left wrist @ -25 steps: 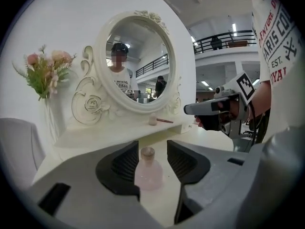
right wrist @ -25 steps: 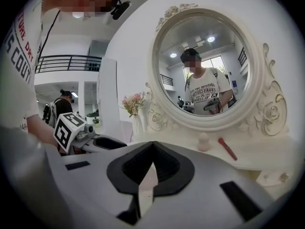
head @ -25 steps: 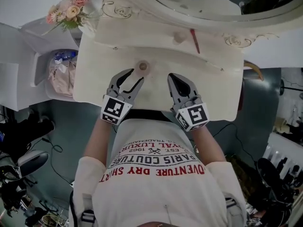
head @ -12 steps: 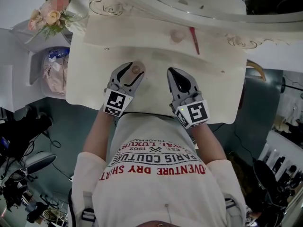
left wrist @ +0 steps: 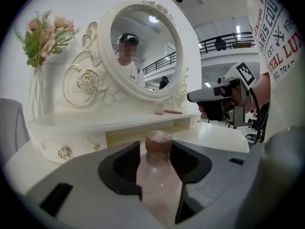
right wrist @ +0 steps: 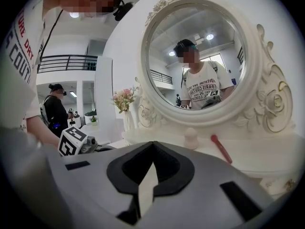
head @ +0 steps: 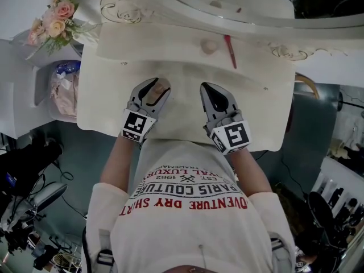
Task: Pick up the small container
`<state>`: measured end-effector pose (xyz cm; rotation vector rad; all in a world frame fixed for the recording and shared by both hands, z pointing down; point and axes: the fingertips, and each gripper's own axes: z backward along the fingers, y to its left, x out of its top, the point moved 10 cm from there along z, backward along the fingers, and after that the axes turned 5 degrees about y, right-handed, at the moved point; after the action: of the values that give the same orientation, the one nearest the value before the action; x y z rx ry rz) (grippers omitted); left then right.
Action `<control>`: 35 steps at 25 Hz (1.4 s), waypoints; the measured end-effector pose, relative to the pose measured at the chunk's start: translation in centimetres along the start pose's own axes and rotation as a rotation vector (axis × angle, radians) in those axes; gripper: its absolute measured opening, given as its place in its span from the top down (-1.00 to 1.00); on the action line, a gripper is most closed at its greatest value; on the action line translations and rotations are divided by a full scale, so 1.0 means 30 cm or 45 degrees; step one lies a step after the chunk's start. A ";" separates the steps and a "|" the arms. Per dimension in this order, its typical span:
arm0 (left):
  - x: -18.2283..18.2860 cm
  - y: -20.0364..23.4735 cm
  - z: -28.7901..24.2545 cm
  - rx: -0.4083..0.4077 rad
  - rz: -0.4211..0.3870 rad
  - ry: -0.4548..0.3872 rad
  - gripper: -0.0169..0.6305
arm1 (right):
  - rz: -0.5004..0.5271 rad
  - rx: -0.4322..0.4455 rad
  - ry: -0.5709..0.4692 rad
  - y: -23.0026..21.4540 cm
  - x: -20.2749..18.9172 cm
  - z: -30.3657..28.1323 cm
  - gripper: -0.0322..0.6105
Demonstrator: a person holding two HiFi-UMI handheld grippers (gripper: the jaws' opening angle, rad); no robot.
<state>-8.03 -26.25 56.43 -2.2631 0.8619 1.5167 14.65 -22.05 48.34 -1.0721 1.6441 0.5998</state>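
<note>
The head view shows only the top of the small container (head: 161,87), toward the desk's (head: 259,101) front edge, left of centre. The left gripper view shows it upright, brown-capped and pale pink. It stands between the left gripper's (head: 154,87) wide jaws, which are closing. The right gripper (head: 208,90) is empty, its fingers nearly together.

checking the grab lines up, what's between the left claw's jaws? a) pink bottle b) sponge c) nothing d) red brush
a: the left gripper view shows the pink, brown-capped bottle standing between the jaws of the left claw, which are closing around it.
</note>
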 end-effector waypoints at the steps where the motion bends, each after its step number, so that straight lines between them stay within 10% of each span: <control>1: 0.008 -0.003 0.000 0.003 -0.014 0.000 0.35 | -0.003 0.000 0.007 0.001 -0.005 0.002 0.90; 16: 0.066 -0.027 0.023 -0.019 -0.088 0.081 0.51 | 0.009 -0.039 0.011 0.054 0.025 0.044 0.90; 35: 0.478 0.033 0.308 -0.019 -0.201 -0.086 0.51 | 0.051 -0.199 -0.091 0.197 0.212 0.129 0.90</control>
<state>-11.61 -26.66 39.72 -2.2183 0.6391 1.5233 10.98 -18.37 40.40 -1.1191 1.5801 0.7947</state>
